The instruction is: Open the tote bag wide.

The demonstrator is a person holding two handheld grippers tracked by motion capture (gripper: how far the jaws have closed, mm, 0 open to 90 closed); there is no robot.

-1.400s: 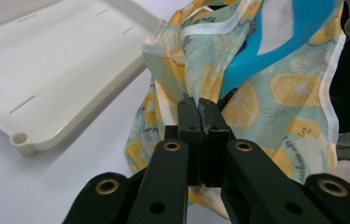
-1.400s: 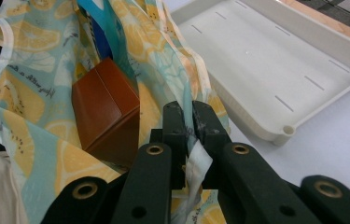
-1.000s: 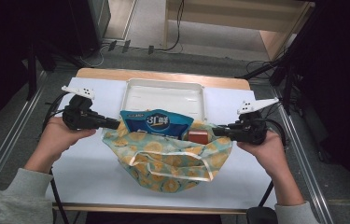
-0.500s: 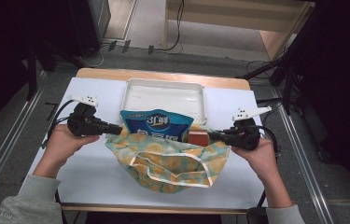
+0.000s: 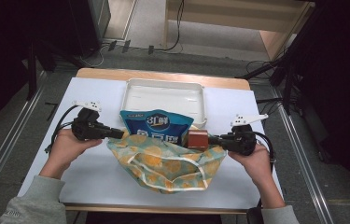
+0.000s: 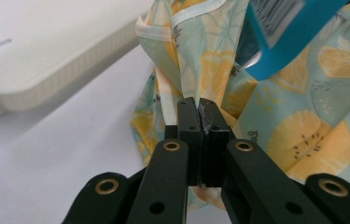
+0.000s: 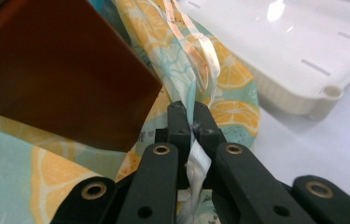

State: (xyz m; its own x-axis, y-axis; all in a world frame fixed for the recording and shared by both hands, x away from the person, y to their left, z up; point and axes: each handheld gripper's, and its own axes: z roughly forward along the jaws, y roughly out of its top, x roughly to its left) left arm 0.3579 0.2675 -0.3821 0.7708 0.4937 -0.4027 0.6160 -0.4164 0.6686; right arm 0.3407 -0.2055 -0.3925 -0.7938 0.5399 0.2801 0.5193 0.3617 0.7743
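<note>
A pale green cloth bag (image 5: 168,161) printed with orange slices lies spread on the white table, its mouth toward the person. A blue snack packet (image 5: 155,127) and a brown box (image 5: 197,138) stick out of its far side. My left gripper (image 5: 119,134) is shut on the bag's left edge (image 6: 189,79); the cloth is pinched between the pads. My right gripper (image 5: 212,140) is shut on the bag's right edge and white trim (image 7: 196,116), beside the brown box (image 7: 56,74). The blue packet (image 6: 298,32) hangs just beyond the left jaws.
A white rectangular tray (image 5: 133,93) stands behind the bag, touching the packet's top; its rim shows as a white tray (image 6: 46,70) and a white tray (image 7: 303,65) in the gripper views. The table's front edge runs close under the bag. Cables trail from both grippers.
Both hands have come down toward the table with the bag's edges held, and the bag has settled lower and flatter. The packet and box stay inside it.
</note>
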